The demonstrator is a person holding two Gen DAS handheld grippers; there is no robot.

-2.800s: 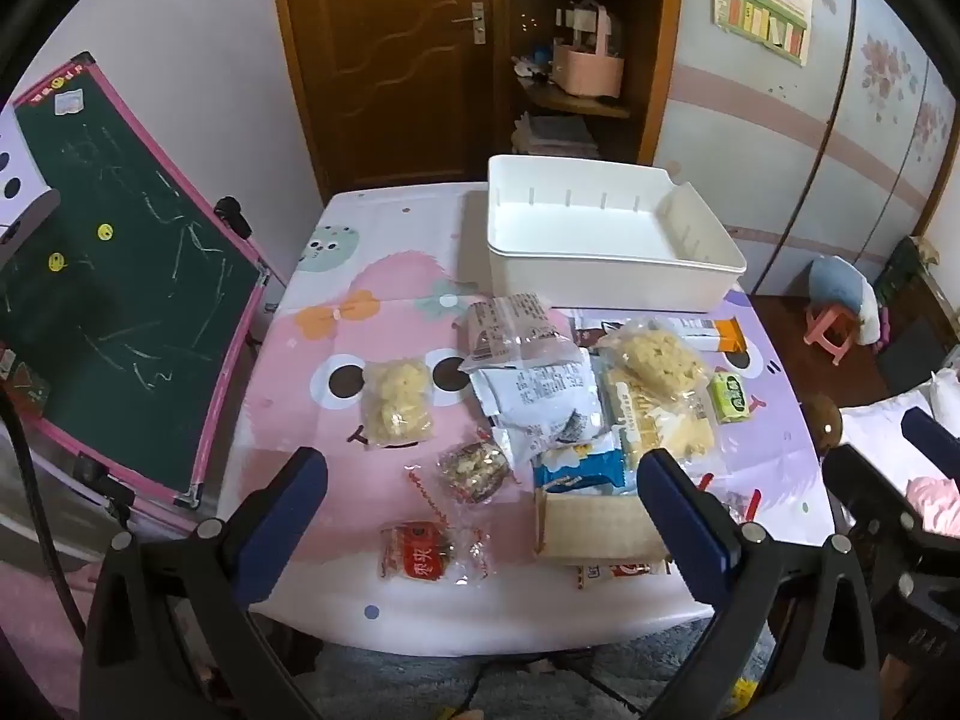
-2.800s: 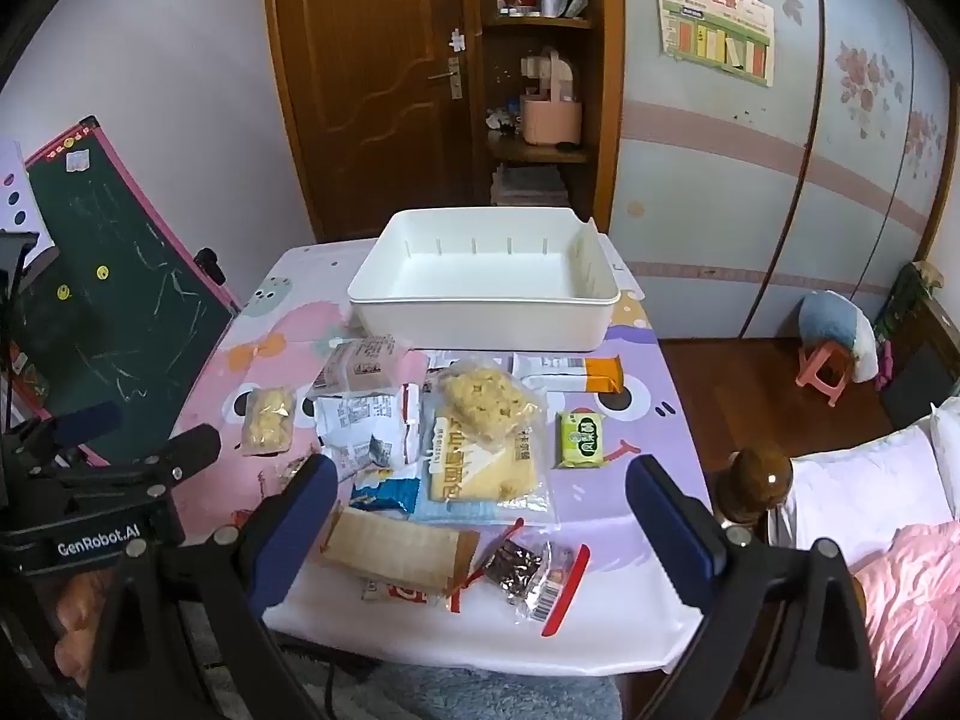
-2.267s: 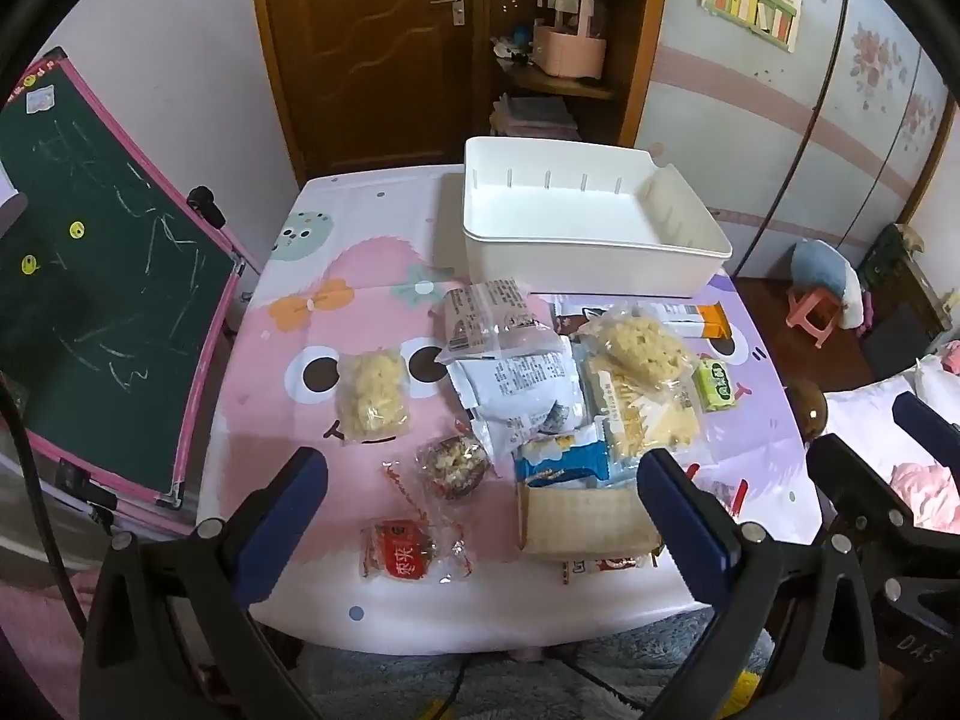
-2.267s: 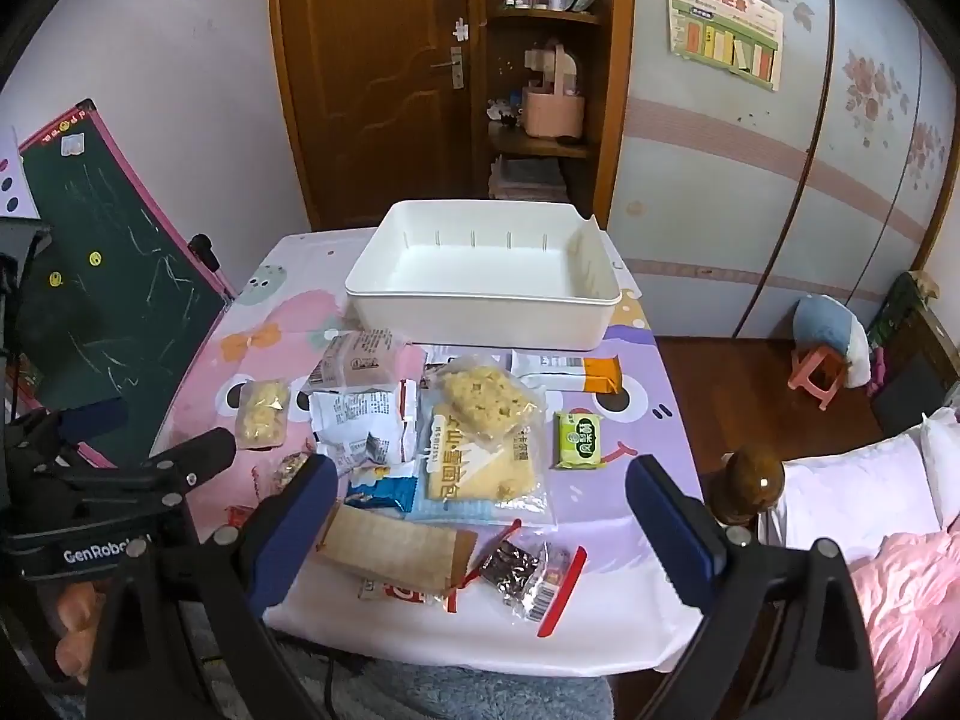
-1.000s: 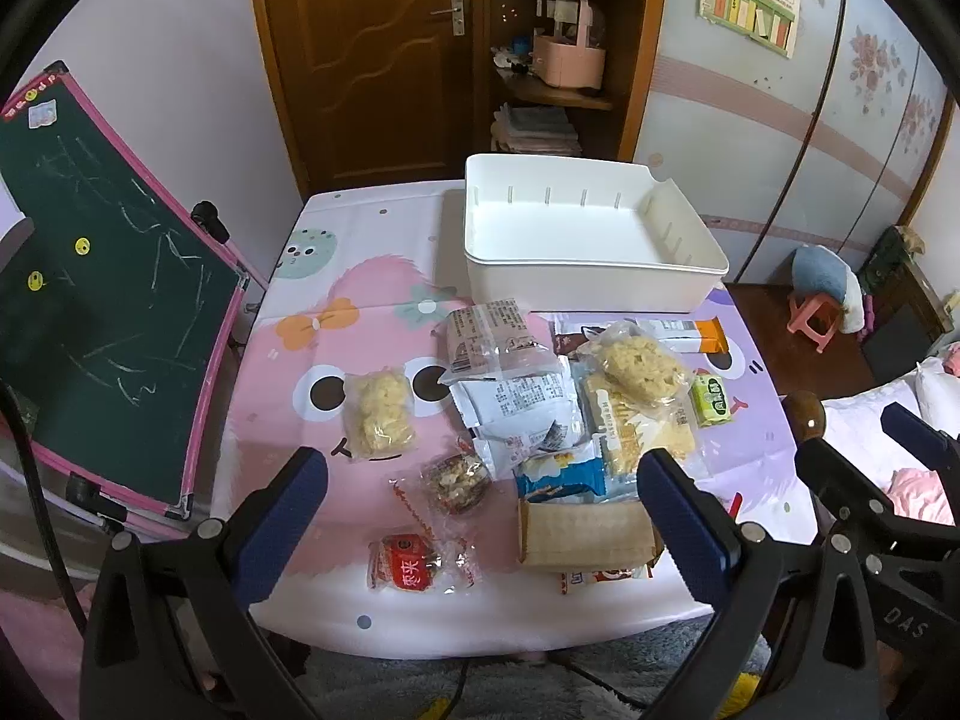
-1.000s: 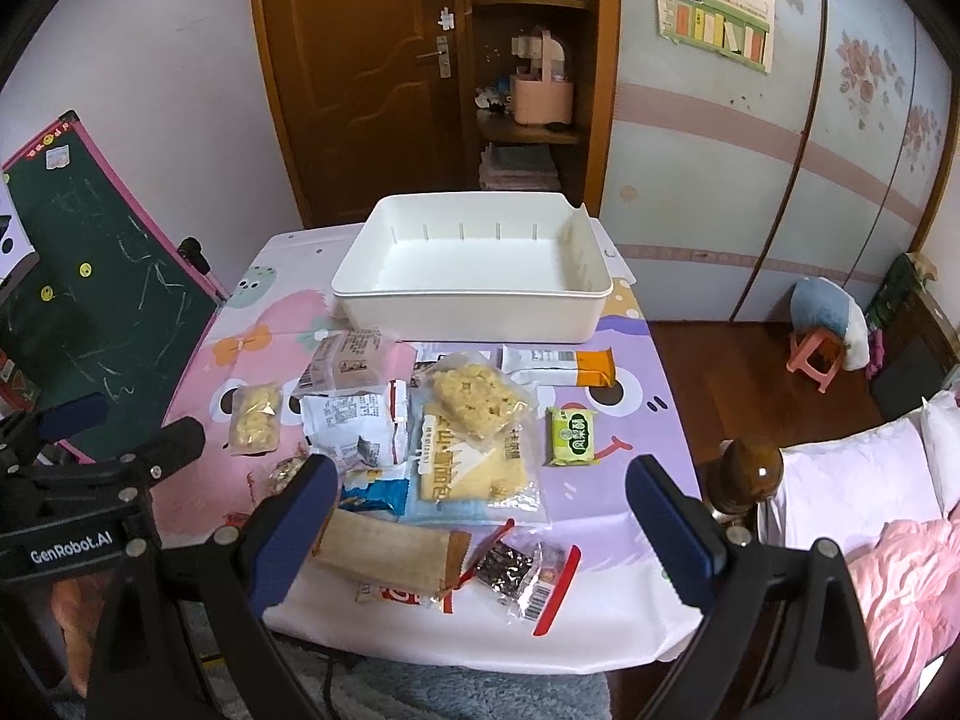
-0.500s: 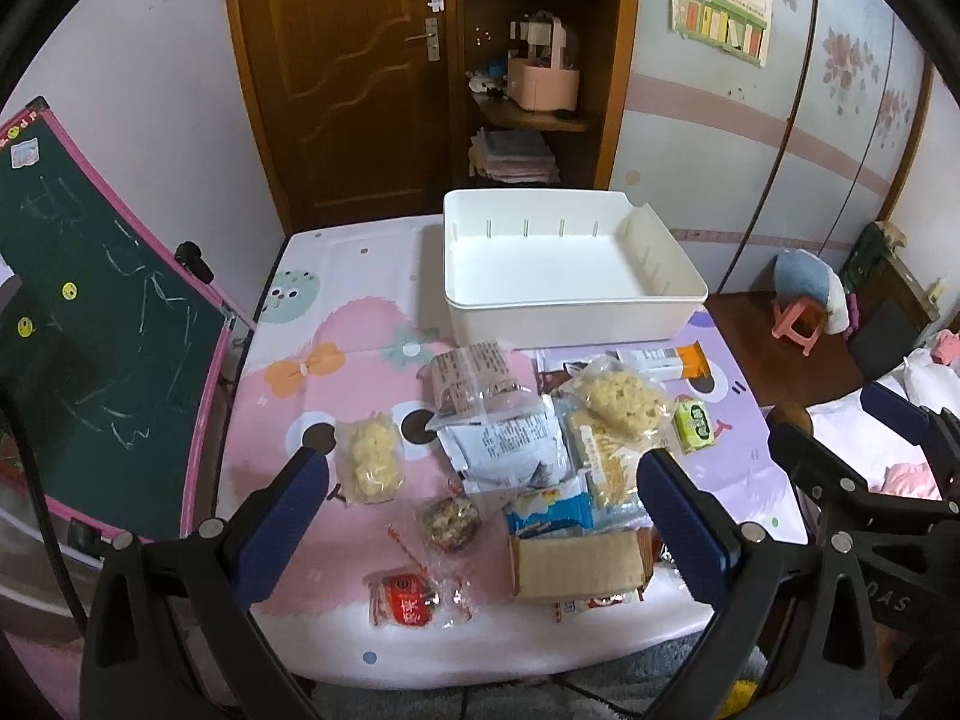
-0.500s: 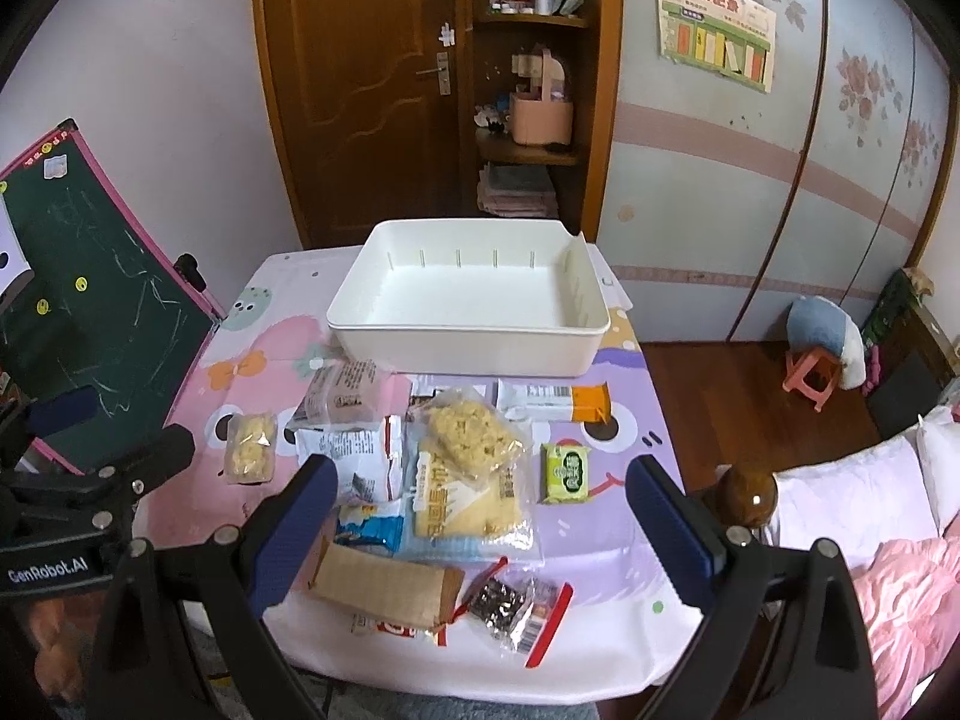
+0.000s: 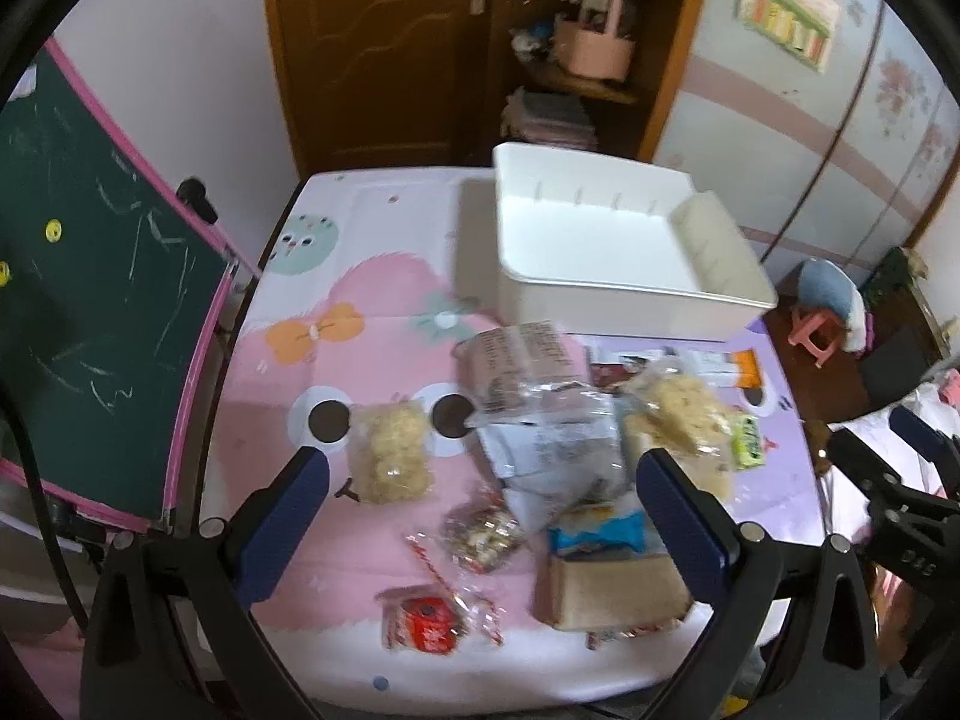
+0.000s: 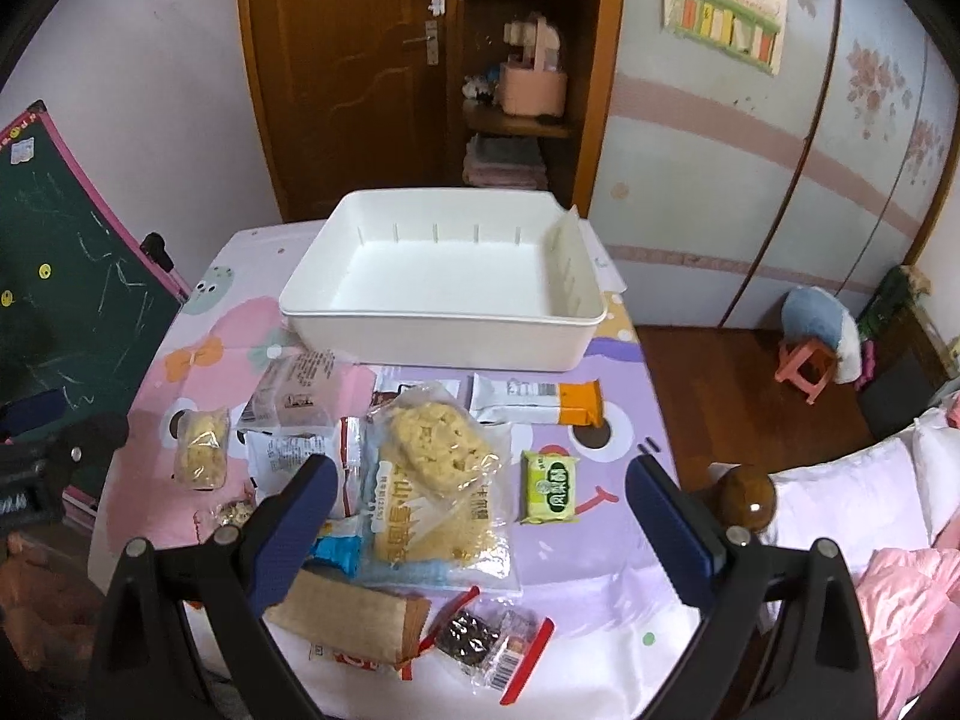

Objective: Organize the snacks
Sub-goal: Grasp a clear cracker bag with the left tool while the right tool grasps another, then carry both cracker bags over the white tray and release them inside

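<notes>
Through the left wrist view we see our left gripper [image 9: 480, 495] spread wide and holding nothing, its blue padded fingers [image 9: 287, 516] hanging above the near half of the table [image 9: 300, 372], which wears a glossy pink cartoon cloth. Crinkly clear snack packets lie loose below: a lumpy pale puffed-rice bag [image 9: 391, 461], a small nut cluster packet [image 9: 480, 531], a red-labelled sweet [image 9: 427, 617] and a flat brown paper pouch [image 9: 618, 593]. The rectangular white plastic bin [image 9: 624, 288] sits empty at the far side. Through the right wrist view, our right gripper [image 10: 479, 513] is likewise spread wide and empty over the pile: a knobbly rice cake [image 10: 441, 435] in film, a square green packet [image 10: 549, 487], an orange-ended white bar [image 10: 537, 401] just before the bin [image 10: 444, 330].
</notes>
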